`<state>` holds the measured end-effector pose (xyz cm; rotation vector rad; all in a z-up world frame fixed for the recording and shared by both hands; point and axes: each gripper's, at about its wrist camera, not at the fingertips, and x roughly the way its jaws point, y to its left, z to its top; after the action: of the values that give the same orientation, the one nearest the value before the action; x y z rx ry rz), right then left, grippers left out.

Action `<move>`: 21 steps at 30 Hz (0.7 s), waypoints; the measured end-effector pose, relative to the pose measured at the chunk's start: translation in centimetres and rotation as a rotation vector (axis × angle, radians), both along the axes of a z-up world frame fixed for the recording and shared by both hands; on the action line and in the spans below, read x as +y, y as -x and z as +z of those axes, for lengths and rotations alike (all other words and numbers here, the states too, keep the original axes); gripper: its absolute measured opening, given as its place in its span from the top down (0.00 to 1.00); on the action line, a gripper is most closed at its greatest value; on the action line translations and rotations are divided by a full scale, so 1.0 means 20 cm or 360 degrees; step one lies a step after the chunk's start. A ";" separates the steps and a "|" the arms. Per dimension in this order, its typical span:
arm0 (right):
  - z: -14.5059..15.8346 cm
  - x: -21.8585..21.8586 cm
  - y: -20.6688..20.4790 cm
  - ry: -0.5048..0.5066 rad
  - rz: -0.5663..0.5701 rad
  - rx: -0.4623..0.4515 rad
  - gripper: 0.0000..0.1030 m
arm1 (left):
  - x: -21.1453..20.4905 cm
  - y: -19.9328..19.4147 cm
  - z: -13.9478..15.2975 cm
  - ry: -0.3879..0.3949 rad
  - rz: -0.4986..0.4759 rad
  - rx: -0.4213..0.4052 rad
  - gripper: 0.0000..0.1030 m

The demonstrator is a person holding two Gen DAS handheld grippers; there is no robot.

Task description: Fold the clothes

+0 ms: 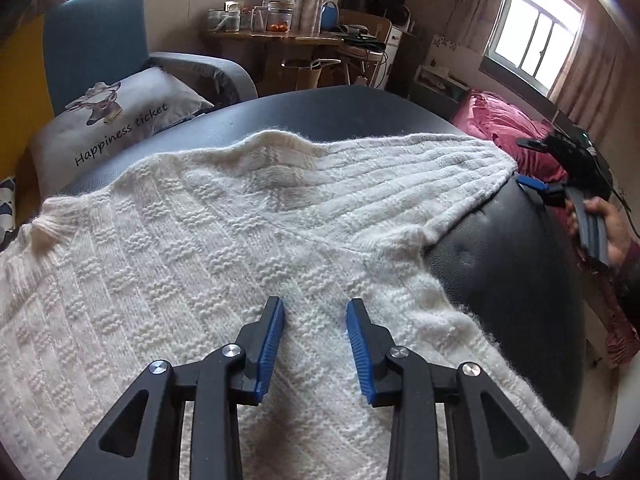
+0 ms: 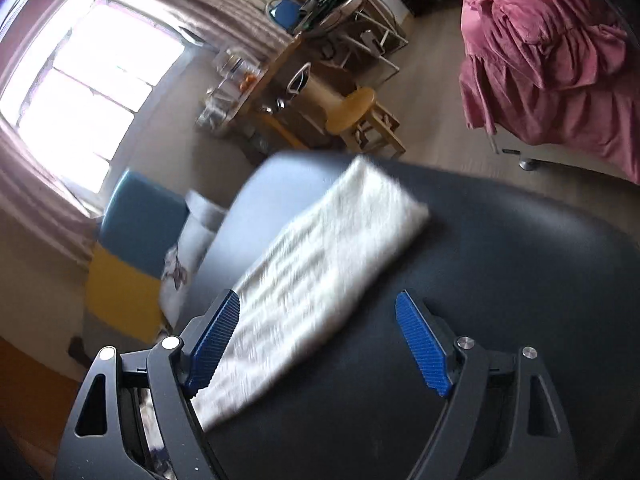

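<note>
A white knitted sweater (image 1: 200, 248) lies spread on a black padded surface (image 1: 512, 248). One ribbed sleeve (image 1: 440, 164) stretches to the right edge. My left gripper (image 1: 315, 308) hovers low over the sweater's body, open, with nothing between its blue pads. In the left wrist view the right gripper (image 1: 536, 192) is held by a hand at the far right, just past the sleeve's cuff. In the right wrist view, which is blurred, my right gripper (image 2: 318, 312) stands wide open above the black surface (image 2: 480, 280), with the sleeve (image 2: 320, 268) running between its fingers.
A blue armchair (image 1: 100, 40) with a printed cushion (image 1: 120, 120) stands behind the surface on the left. A cluttered wooden table (image 1: 280, 36) and a stool (image 2: 356, 108) lie beyond. A pink blanket (image 2: 560, 60) covers a bed to the right.
</note>
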<state>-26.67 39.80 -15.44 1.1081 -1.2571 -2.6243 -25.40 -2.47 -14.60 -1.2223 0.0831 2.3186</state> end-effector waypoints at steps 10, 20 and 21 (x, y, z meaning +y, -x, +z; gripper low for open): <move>0.09 -0.18 0.25 -0.0645 0.0146 -0.0217 0.35 | -0.01 -0.03 0.00 -0.0009 0.0047 0.0005 0.68; 0.06 -0.26 0.32 -0.1043 0.0288 -0.0398 0.36 | 0.00 -0.06 0.01 0.0017 0.0064 0.0011 0.68; 0.06 -0.29 0.32 -0.1152 0.0310 -0.0411 0.38 | 0.01 -0.07 0.01 0.0029 0.0064 0.0014 0.67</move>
<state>-33.12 34.05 -14.24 1.5849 -0.1435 -2.9003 -24.09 -2.32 -14.42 -1.2332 0.0833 2.3629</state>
